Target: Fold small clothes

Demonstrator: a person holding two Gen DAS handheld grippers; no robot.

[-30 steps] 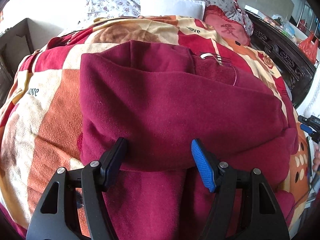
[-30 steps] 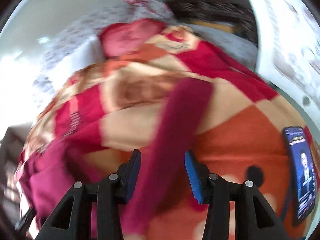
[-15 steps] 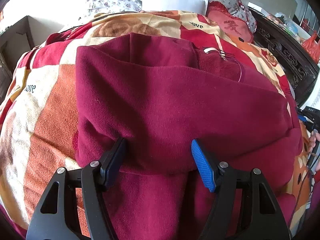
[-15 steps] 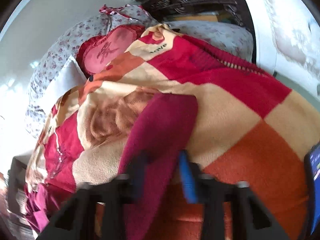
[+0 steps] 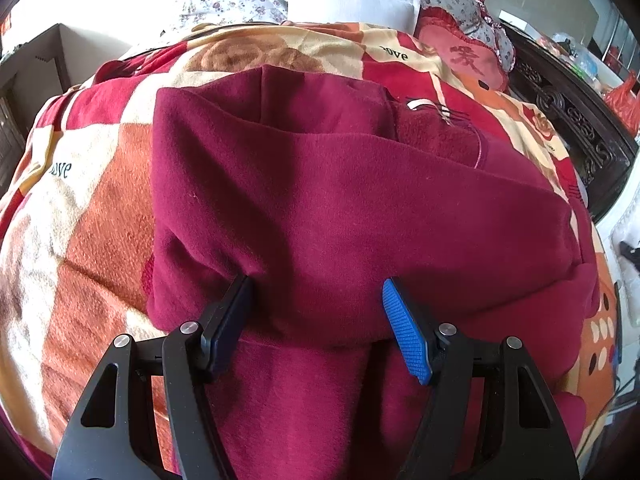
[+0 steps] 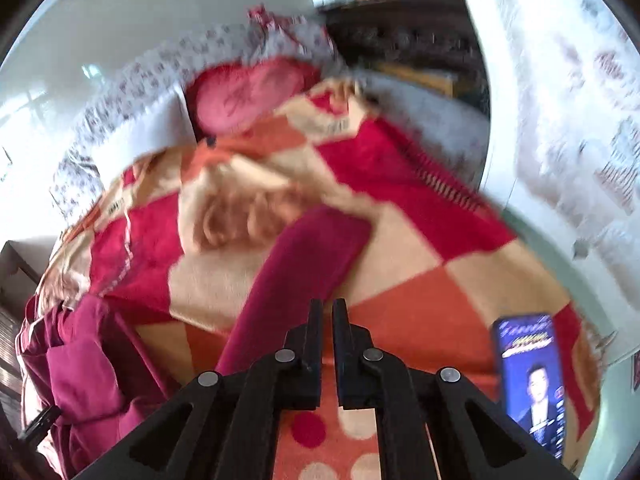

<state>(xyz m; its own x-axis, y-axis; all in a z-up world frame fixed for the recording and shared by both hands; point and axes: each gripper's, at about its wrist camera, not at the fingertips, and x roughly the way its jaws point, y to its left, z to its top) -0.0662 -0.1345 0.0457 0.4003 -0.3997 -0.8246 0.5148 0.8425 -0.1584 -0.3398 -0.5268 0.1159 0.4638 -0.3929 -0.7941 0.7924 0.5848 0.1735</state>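
A dark red hooded garment lies spread on a patterned blanket on a bed. My left gripper is open over its folded lower edge, one finger at each side of a fold, not closed on it. In the right wrist view, a sleeve of the same garment stretches across the blanket. My right gripper is shut, with its tips at the sleeve's near part. Whether cloth is pinched between them is not visible. The rest of the garment is bunched at the left.
A lit phone lies on the blanket to the right of my right gripper. Pillows and a red cushion are at the head of the bed. Dark carved furniture stands to the right.
My right gripper has closed from open to shut at the sleeve. My left gripper has stayed open and moved a little closer over the garment.
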